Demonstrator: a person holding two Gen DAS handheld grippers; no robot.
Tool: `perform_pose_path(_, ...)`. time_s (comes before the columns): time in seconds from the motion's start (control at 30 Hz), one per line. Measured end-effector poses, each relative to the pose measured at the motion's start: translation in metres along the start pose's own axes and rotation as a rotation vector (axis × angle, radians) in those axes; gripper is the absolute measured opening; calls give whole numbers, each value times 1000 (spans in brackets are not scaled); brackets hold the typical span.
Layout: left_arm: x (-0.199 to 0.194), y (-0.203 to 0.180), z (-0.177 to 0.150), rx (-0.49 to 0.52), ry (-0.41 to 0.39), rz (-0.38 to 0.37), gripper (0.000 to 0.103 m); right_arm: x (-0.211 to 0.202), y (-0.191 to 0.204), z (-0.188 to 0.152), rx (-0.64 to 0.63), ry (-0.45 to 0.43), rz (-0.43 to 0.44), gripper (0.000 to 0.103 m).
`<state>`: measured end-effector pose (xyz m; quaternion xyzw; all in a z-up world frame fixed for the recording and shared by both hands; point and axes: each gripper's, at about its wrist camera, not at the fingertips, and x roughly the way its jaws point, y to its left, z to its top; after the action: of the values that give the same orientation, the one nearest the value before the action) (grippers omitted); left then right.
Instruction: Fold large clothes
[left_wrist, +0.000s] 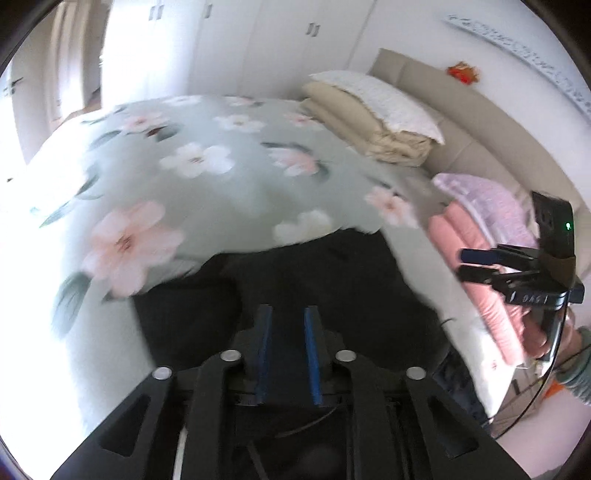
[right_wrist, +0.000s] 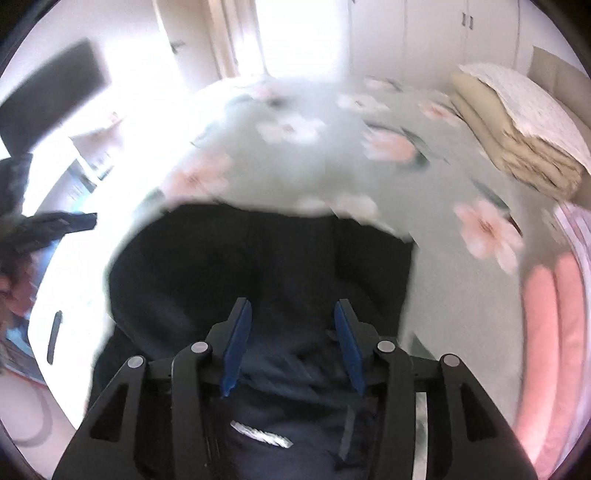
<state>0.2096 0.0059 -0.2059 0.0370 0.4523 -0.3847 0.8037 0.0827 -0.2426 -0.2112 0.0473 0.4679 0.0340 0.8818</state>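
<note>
1. A dark garment (left_wrist: 295, 280) is lying in a heap on the near part of the bed (left_wrist: 207, 192), over the pale green sheet with its pink and white flowers. Both views are blurred.
2. The left gripper (left_wrist: 288, 343) is hovering over the garment; its blue pads (left_wrist: 263, 354) are standing a narrow gap apart, with nothing pinched between them.
3. The right gripper (right_wrist: 293, 339) is hanging over the same dark cloth, jaws parted wider than the left's, pads (right_wrist: 236, 350) gripping nothing.
4. In the left wrist view the right gripper is showing at the right edge, held by a hand (left_wrist: 576, 354) in a grey-green cuff.
5. A folded beige quilt (left_wrist: 373, 122) with a white pillow (left_wrist: 384, 99) on it is sitting at the far side by the headboard.
6. Folded pink bedding (left_wrist: 491, 280) is resting just right of the garment, a lilac piece (left_wrist: 487, 199) lying on top.
</note>
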Motion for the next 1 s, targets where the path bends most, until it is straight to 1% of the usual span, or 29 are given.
perform_pose_path(0.07, 17, -7, 2, 19, 37, -20, 28, 8, 11, 15, -9, -3, 34, 54)
perform_pose_path(0.1, 33, -9, -3, 25, 77, -21, 28, 18, 18, 20, -9, 9, 62, 54)
perform_pose_path(0.13, 43, -10, -9, 19, 108, -27, 27, 32, 25, 21, -6, 43, 78, 54)
perform_pose_path(0.17, 57, -9, -21, -2, 155, -42, 26, 46, 31, 21, -6, 80, 89, 54)
perform_pose_path(0.2, 63, -11, -32, -15, 172, -51, 26, 64, 40, 16, -11, 130, 117, 54)
perform_pose_path(0.23, 73, -12, -49, -43, 201, -58, 26, 79, 50, 9, -20, 165, 141, 54)
perform_pose_path(0.27, 80, -12, -66, -67, 231, -60, 26, 91, 56, -11, -31, 206, 150, 54)
perform_pose_path(0.33, 102, -10, -106, -124, 306, -61, 26, 118, 58, -38, -40, 304, 164, 54)
perform_pose_path(0.37, 109, -10, -123, -139, 331, -49, 25, 132, 58, -54, -40, 360, 152, 53)
perform_pose_path(0.4, 120, -7, -140, -179, 351, -50, 24, 147, 56, -72, -36, 419, 127, 53)
perform_pose_path(0.43, 123, -4, -149, -211, 339, -65, 24, 160, 51, -90, -16, 456, 123, 52)
perform_pose_path(0.47, 123, -2, -154, -236, 314, -77, 24, 166, 47, -98, 8, 462, 126, 52)
perform_pose_path(0.53, 122, 5, -158, -286, 281, -97, 24, 170, 41, -105, 65, 442, 134, 52)
perform_pose_path(0.6, 116, 7, -161, -326, 267, -111, 23, 175, 36, -106, 114, 432, 142, 52)
perform_pose_path(0.63, 114, 5, -161, -324, 268, -108, 22, 176, 35, -107, 125, 431, 143, 52)
perform_pose_path(0.7, 105, -3, -158, -291, 277, -90, 22, 171, 37, -106, 115, 428, 142, 52)
perform_pose_path(0.73, 95, -10, -151, -260, 276, -82, 22, 167, 37, -104, 104, 426, 148, 52)
perform_pose_path(0.8, 78, -21, -139, -191, 242, -75, 22, 157, 30, -99, 94, 411, 163, 53)
perform_pose_path(0.87, 55, -30, -122, -143, 201, -68, 23, 136, 27, -91, 91, 378, 175, 57)
perform_pose_path(0.9, 44, -36, -112, -122, 164, -71, 25, 123, 24, -83, 90, 345, 177, 59)
perform_pose_path(0.93, 37, -37, -105, -118, 140, -75, 28, 112, 22, -74, 88, 310, 172, 63)
perform_pose_path(1.0, 32, -36, -92, -141, 92, -90, 40, 94, 23, -57, 88, 249, 160, 67)
